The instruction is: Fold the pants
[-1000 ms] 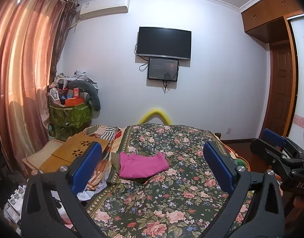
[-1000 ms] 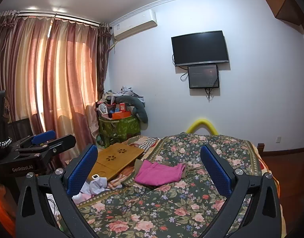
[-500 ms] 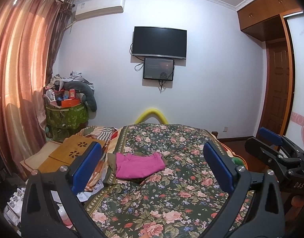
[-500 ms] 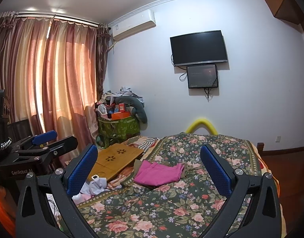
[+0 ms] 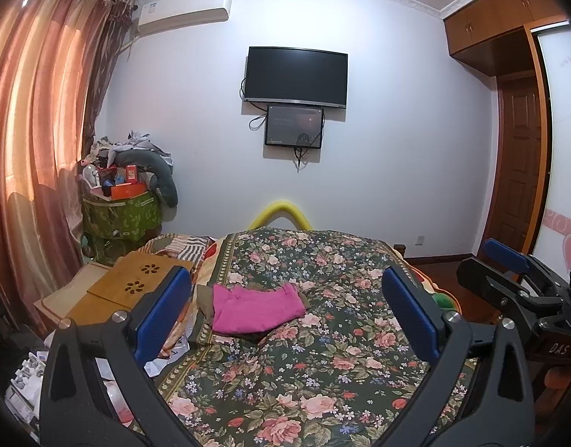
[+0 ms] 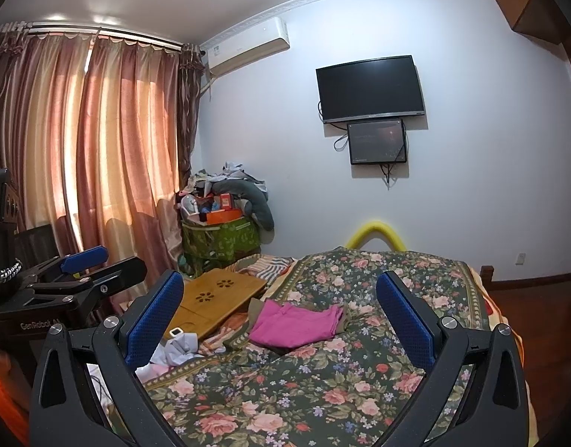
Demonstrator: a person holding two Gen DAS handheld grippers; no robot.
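Note:
Magenta pants (image 5: 256,308) lie folded in a flat bundle on the floral bedspread (image 5: 322,342), on top of a darker olive garment; they also show in the right wrist view (image 6: 298,322). My left gripper (image 5: 285,305) is open and empty, held above the near part of the bed, well short of the pants. My right gripper (image 6: 280,311) is open and empty too, also short of the pants. Each gripper shows at the edge of the other's view: the right one (image 5: 509,275), the left one (image 6: 88,264).
A wooden lap tray (image 5: 136,283) and loose clutter lie left of the bed. A green bin piled with things (image 5: 123,208) stands by the curtain (image 5: 35,156). A TV (image 5: 296,74) hangs on the far wall. A door (image 5: 520,178) is at right.
The left wrist view has shifted slightly, so the pants and room sit a little further left and lower in it. The right gripper has barely moved. Both jaws stay open.

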